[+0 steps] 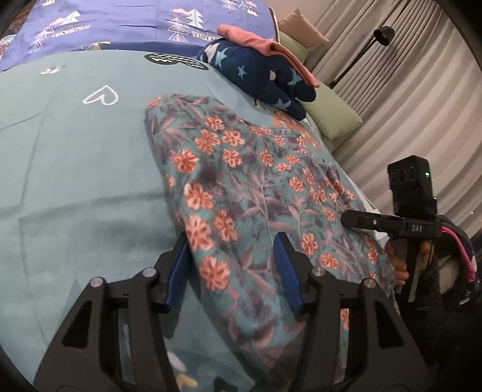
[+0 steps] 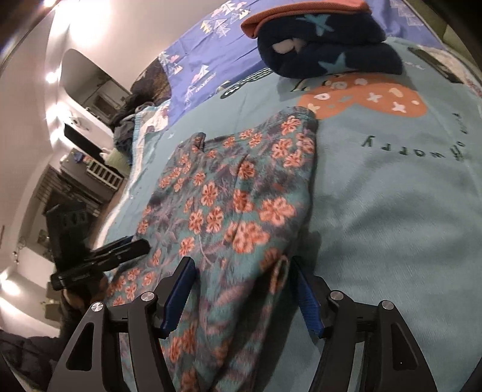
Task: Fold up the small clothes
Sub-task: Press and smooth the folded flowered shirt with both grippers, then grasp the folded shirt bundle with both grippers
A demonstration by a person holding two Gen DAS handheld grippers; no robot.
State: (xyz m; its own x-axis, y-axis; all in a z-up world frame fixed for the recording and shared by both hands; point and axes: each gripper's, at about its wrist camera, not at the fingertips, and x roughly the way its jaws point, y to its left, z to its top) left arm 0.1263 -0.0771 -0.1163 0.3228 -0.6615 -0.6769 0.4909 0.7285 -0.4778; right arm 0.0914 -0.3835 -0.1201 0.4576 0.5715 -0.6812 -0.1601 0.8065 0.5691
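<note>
A small teal garment with orange flowers (image 1: 241, 187) lies spread on the teal blanket (image 1: 75, 169); it also shows in the right wrist view (image 2: 229, 211). My left gripper (image 1: 233, 244) is open, its blue pads straddling the garment's near edge. My right gripper (image 2: 241, 265) is open, its pads either side of another edge of the same garment. The right gripper shows in the left wrist view (image 1: 346, 218) at the garment's right side. The left gripper shows in the right wrist view (image 2: 141, 245) at the garment's left side.
A folded stack of a navy star-print garment (image 1: 262, 72) with a pink one (image 1: 265, 42) on top sits at the far side of the blanket. A purple printed sheet (image 1: 120, 27) lies behind. Green cushions (image 1: 328, 114), curtains and a floor lamp (image 1: 382, 33) stand to the right.
</note>
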